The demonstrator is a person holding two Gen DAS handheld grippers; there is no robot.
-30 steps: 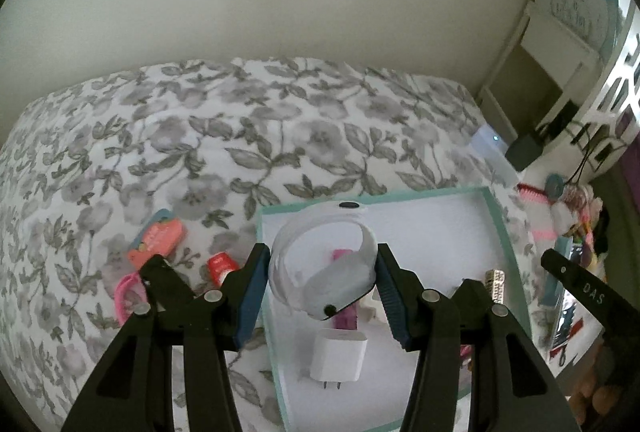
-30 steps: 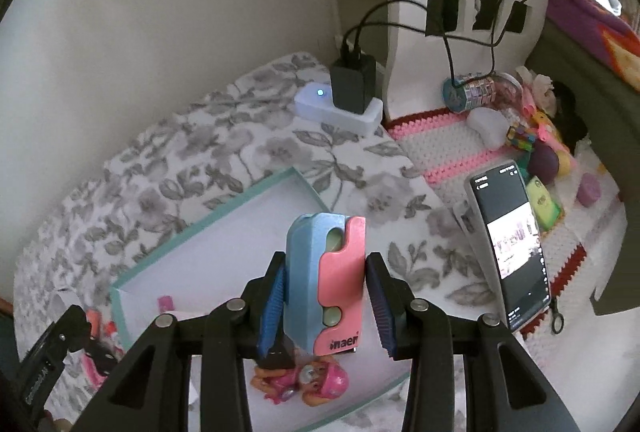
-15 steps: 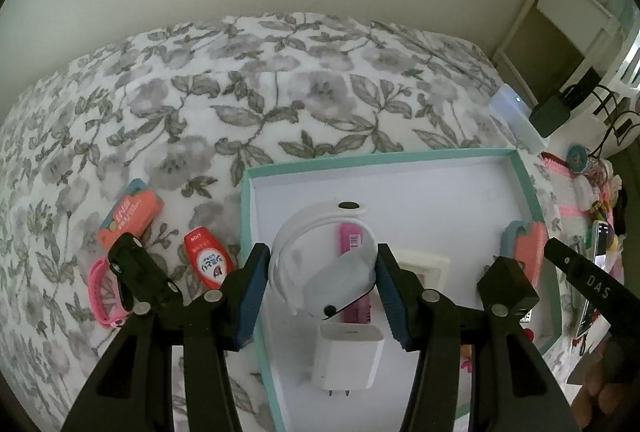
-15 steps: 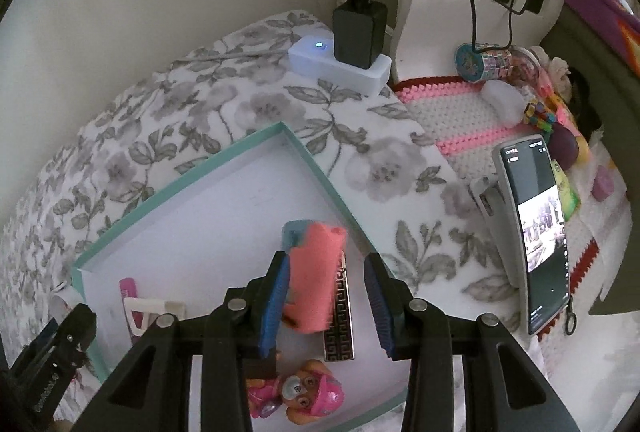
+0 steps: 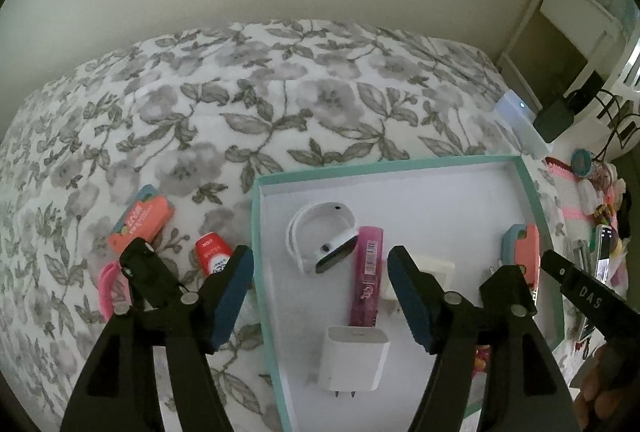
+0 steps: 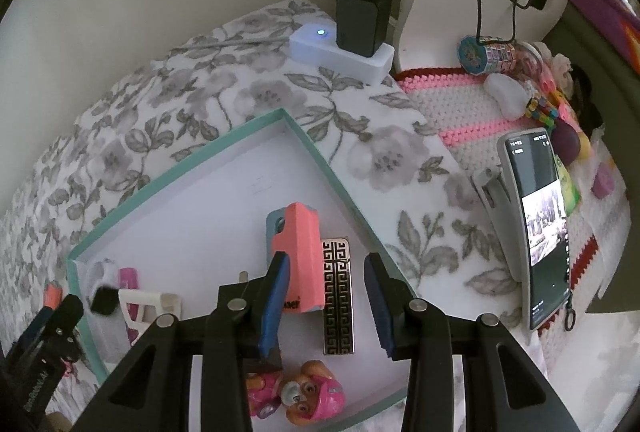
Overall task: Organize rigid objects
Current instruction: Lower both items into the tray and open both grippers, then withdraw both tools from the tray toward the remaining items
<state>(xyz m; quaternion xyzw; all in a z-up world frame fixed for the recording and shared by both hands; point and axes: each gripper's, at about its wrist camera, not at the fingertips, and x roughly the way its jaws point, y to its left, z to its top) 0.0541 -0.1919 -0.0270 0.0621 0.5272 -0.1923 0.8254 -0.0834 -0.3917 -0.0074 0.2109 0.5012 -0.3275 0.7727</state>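
Tray far half: bare white floor behind the teal rim (image 5: 384, 167), open to approach from above.
Tray near-left: crowded by white band (image 5: 320, 236), pink tube (image 5: 366, 276) and white charger (image 5: 354, 364), close together.
Tray right wall: blocked by pink-and-blue case (image 6: 294, 256) with patterned bar (image 6: 338, 296) just beside it.
Tray near edge: toy figure (image 6: 296, 396).
Bedspread left of tray: orange card (image 5: 142, 218), red tube (image 5: 212, 252).
Right of tray: phone (image 6: 536, 228) on stand.
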